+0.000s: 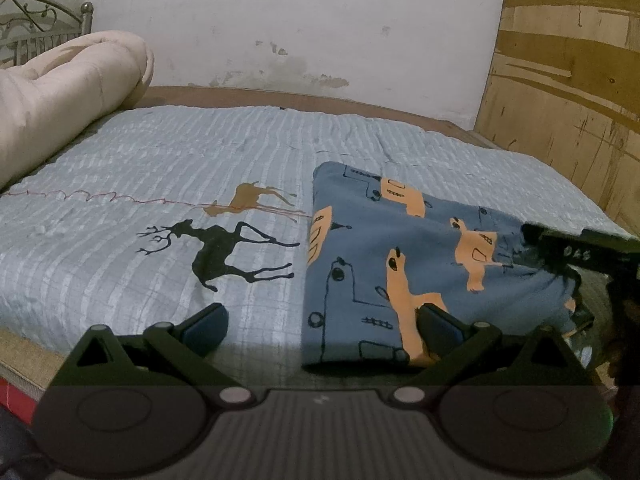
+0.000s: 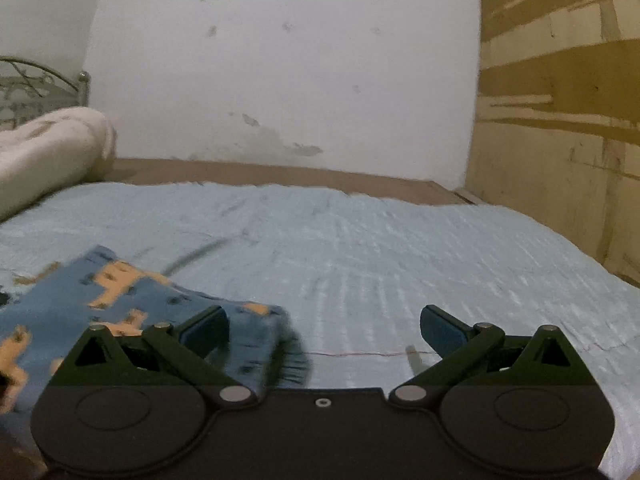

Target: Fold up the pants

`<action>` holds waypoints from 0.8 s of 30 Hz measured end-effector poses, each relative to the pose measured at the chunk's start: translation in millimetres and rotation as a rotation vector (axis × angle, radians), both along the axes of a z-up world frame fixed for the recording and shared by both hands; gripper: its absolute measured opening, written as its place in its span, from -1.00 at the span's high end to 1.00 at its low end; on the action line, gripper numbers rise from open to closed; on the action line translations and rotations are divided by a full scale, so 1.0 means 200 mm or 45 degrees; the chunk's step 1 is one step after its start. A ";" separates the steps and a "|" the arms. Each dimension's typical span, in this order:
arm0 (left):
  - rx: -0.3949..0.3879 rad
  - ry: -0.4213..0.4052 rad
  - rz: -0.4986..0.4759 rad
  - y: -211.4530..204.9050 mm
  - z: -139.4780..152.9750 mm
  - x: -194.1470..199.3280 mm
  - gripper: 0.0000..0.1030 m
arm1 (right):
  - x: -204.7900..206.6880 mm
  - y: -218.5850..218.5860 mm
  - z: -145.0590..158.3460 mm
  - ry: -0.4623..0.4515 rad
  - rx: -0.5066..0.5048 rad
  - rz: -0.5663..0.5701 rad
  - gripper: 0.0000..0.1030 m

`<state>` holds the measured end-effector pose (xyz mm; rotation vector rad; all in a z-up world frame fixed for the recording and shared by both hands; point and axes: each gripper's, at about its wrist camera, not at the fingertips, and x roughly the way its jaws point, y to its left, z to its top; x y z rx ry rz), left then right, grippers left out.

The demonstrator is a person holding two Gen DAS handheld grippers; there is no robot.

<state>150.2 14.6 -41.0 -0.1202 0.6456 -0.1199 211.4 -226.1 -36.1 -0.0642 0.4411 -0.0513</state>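
The left gripper (image 1: 322,322) hangs spread wide over the near edge of the bed, its right finger above the folded pants (image 1: 420,264), whose long axis runs away from it toward the wall (image 1: 300,20). The right gripper (image 2: 324,330) is spread too, holding nothing, with the pants just left of it. They lie on a pale blue bedspread (image 1: 140,152), a rolled cream blanket (image 1: 68,80) far left and wood panels (image 1: 568,80) right.

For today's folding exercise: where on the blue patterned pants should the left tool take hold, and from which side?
Probably the near left corner of the blue, orange-printed fabric pants, approached from the bed's front edge. Their straight left edge lies flat on the pale blue striped bedspread, right between the open left tool fingers.
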 end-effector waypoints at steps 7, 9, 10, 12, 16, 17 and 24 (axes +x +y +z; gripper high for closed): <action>0.001 0.001 0.000 0.00 0.00 0.00 -0.98 | 0.04 -0.03 -0.05 0.045 0.018 0.005 -0.99; 0.001 0.001 0.000 0.00 0.00 0.00 -0.98 | 0.01 -0.03 -0.03 0.018 0.030 -0.002 -0.99; 0.000 0.001 0.000 0.00 0.00 0.00 -0.98 | -0.01 -0.03 -0.02 0.008 0.036 -0.007 -0.99; 0.001 0.001 0.000 0.00 0.00 0.00 -0.98 | -0.06 -0.03 -0.02 -0.001 0.039 -0.011 -0.99; 0.001 0.001 0.000 0.00 0.00 0.00 -0.98 | -0.13 -0.02 -0.07 0.013 0.011 -0.014 -0.99; 0.000 0.002 0.001 0.00 0.00 0.00 -0.98 | -0.14 -0.03 -0.07 0.009 0.022 -0.017 -0.99; 0.003 0.001 0.002 0.00 0.00 0.00 -0.98 | -0.31 -0.05 -0.02 -0.083 0.063 0.029 -0.99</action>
